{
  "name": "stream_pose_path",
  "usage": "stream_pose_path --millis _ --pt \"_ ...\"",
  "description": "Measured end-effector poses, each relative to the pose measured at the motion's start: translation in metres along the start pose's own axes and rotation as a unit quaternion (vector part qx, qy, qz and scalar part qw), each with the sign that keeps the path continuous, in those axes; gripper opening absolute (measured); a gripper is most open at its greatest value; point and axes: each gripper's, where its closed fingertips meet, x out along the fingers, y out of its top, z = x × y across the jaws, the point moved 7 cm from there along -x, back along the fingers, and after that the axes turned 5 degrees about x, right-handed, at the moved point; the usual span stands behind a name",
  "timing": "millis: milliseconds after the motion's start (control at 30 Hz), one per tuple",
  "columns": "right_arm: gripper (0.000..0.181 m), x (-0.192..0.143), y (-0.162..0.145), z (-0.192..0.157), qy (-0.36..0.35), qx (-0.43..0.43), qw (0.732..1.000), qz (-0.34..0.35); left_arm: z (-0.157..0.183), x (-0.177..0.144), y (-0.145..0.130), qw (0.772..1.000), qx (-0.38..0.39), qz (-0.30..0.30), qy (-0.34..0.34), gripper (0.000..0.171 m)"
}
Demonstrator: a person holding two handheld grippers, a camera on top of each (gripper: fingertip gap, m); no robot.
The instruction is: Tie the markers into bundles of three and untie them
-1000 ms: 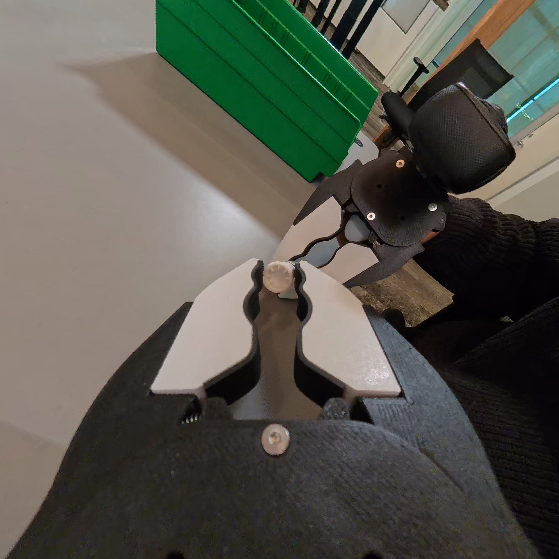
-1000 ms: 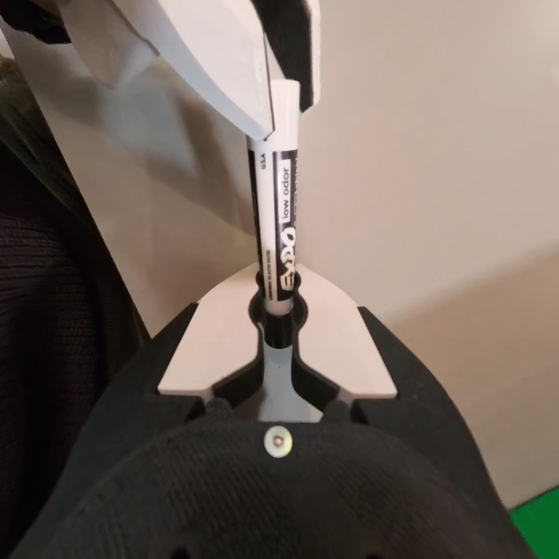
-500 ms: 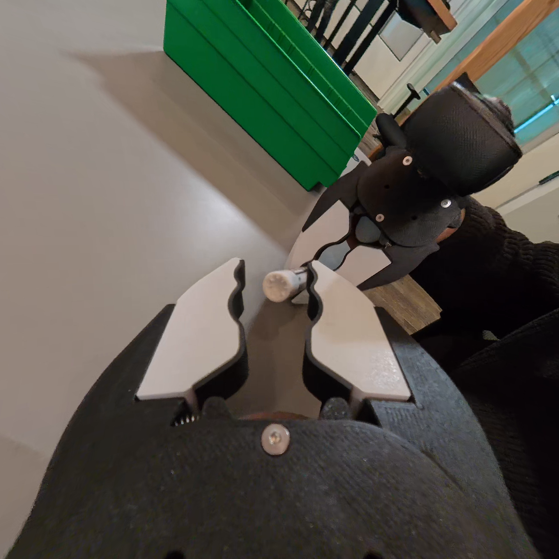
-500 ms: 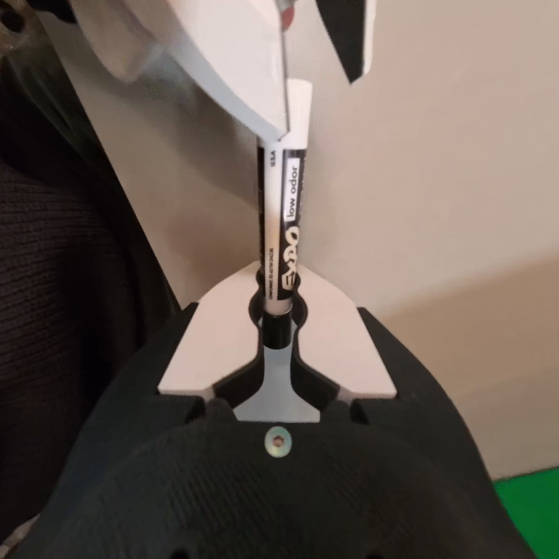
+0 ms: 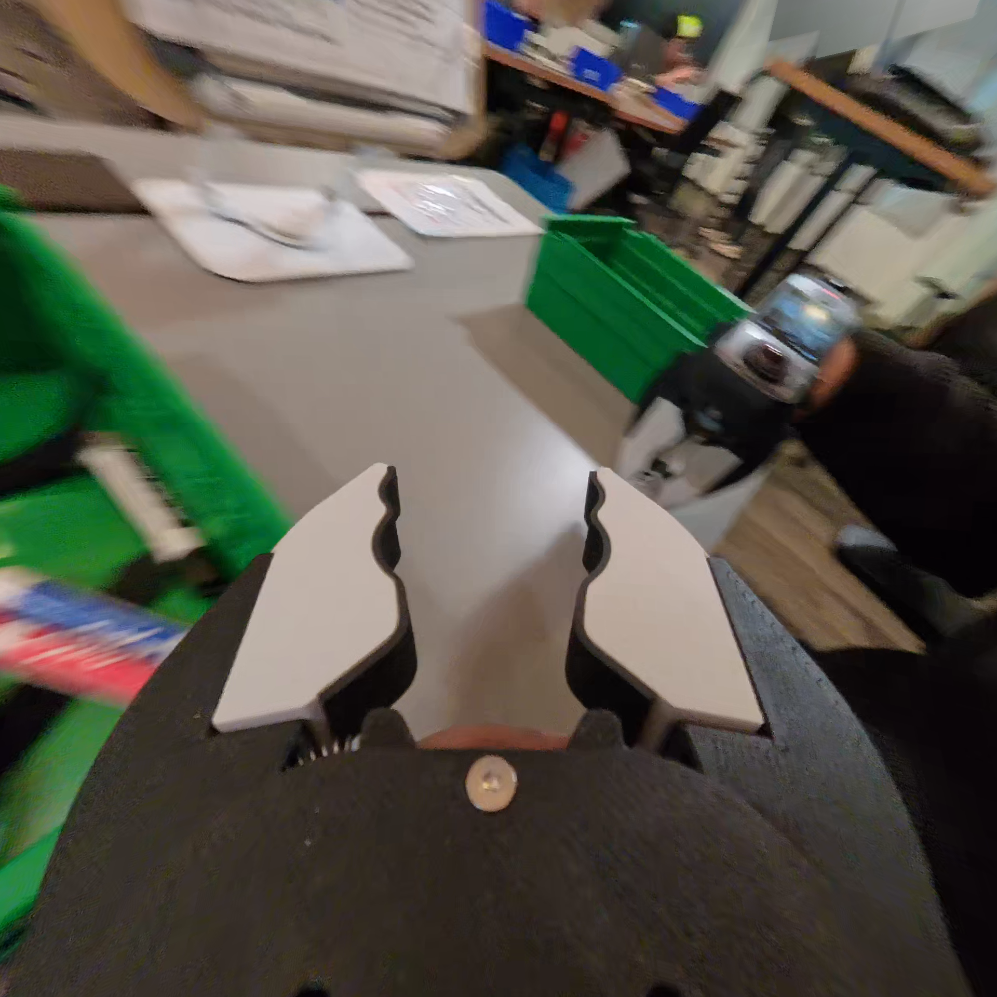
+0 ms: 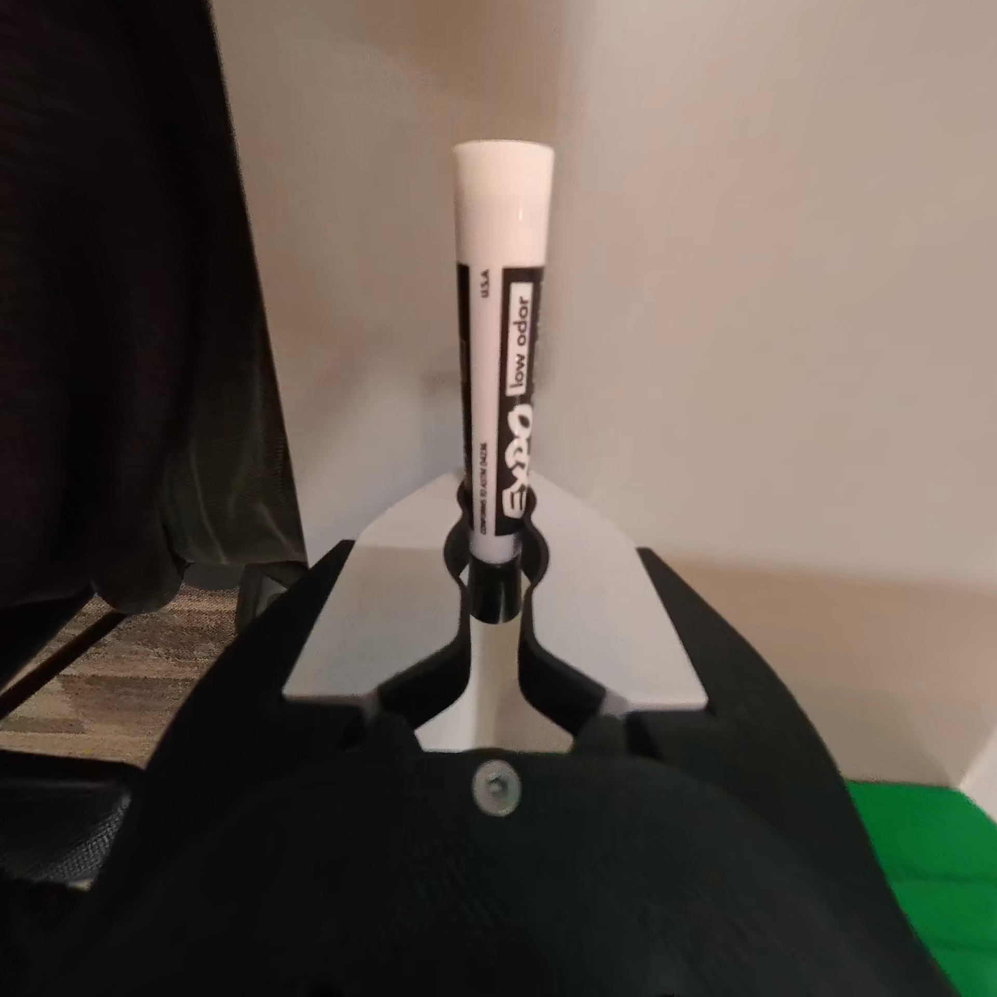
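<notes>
My right gripper is shut on a white marker with a black printed label. The marker sticks straight out ahead of the jaws, and its black end sits between the fingers. My left gripper is open wide and empty above the grey table. It touches nothing. The right gripper also shows in the left wrist view, blurred at the right edge of the table and held by a dark-sleeved arm.
A green bin close on the left holds another white marker and a red and blue box. A second green bin stands farther right. White trays lie at the back. A green bin corner shows below my right gripper. About 25 cm separates my left fingertips from my right.
My left gripper let go of the marker's white end, opened wide and swung away towards the left bin. My right gripper keeps hold of the marker.
</notes>
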Motion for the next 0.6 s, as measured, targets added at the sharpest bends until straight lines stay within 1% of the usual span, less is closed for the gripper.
stream_pose_path --millis 67,133,167,200,233,267,300,333,367,433,500,533,567,600 --pt "0.014 0.002 0.005 -0.001 0.001 -0.011 1.000 -0.001 -0.033 -0.030 0.015 0.996 0.027 -0.008 0.086 0.067" --pt "0.014 0.002 0.006 0.003 -0.025 -0.015 0.999 -0.015 -0.069 -0.050 0.022 0.985 0.043 -0.033 0.164 0.062" --pt "0.014 0.001 0.005 0.006 -0.044 -0.014 0.999 -0.021 -0.085 -0.053 0.021 0.980 0.048 -0.060 0.182 0.059" --pt "0.014 -0.002 0.005 0.009 -0.062 -0.011 0.998 -0.022 -0.100 -0.053 0.017 0.975 0.043 -0.102 0.193 0.055" --pt "0.014 -0.005 0.005 0.011 -0.071 -0.005 0.997 -0.016 -0.112 -0.050 0.010 0.968 0.022 -0.156 0.194 0.055" --pt "0.014 -0.007 0.006 0.011 -0.073 0.000 0.997 -0.005 -0.119 -0.043 0.001 0.961 -0.002 -0.209 0.179 0.055" --pt "0.014 -0.009 0.007 0.010 -0.070 0.003 0.998 0.008 -0.123 -0.034 -0.008 0.955 -0.029 -0.248 0.160 0.055" --pt "0.014 -0.010 0.007 0.008 -0.064 0.002 0.998 0.016 -0.123 -0.023 -0.016 0.950 -0.052 -0.270 0.146 0.049" --pt "0.014 -0.010 0.006 0.005 -0.061 -0.001 0.998 0.017 -0.123 -0.012 -0.021 0.948 -0.062 -0.278 0.140 0.040" --pt "0.014 -0.010 0.003 0.004 -0.074 -0.002 0.997 0.006 -0.127 0.006 -0.030 0.945 -0.057 -0.283 0.154 0.038" --pt "0.014 -0.010 0.000 0.004 -0.086 -0.003 0.996 -0.008 -0.132 0.018 -0.040 0.933 -0.045 -0.321 0.156 0.036" --pt "0.014 -0.010 -0.001 0.004 -0.089 -0.005 0.996 -0.008 -0.137 0.021 -0.043 0.927 -0.039 -0.338 0.158 0.036" --pt "0.014 -0.010 -0.001 0.004 -0.086 -0.004 0.996 -0.004 -0.144 0.023 -0.040 0.925 -0.036 -0.338 0.169 0.037" --pt "0.014 -0.010 -0.001 0.004 -0.082 -0.002 0.997 0.000 -0.151 0.025 -0.033 0.928 -0.029 -0.325 0.179 0.037"
